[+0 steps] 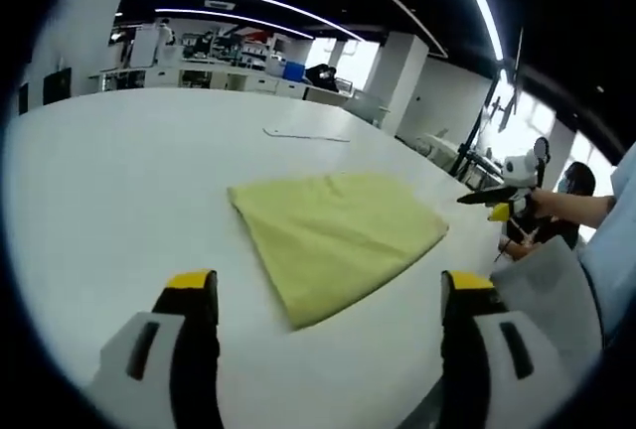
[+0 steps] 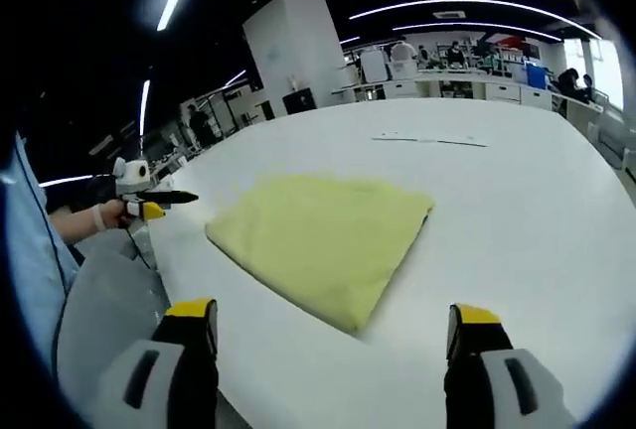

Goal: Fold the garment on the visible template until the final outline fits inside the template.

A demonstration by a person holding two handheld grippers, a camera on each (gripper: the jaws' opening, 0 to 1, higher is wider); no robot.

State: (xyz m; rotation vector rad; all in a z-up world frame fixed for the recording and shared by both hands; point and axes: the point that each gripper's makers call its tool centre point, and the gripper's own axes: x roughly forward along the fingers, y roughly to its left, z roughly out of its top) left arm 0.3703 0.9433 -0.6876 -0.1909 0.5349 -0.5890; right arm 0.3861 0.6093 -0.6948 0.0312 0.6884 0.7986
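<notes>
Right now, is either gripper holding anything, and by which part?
Nothing is held. The left gripper and right gripper both have jaws spread open with nothing between them, short of the folded yellow garment lying flat on the white table.

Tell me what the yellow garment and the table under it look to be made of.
The yellow garment looks like soft woven or knit cloth, matte: it lies flat in folded layers with limp edges and faint creases. The table seems a hard, smooth white surface, perhaps laminate or painted board, with a slight sheen from the ceiling lights; the exact material cannot be told.
</notes>
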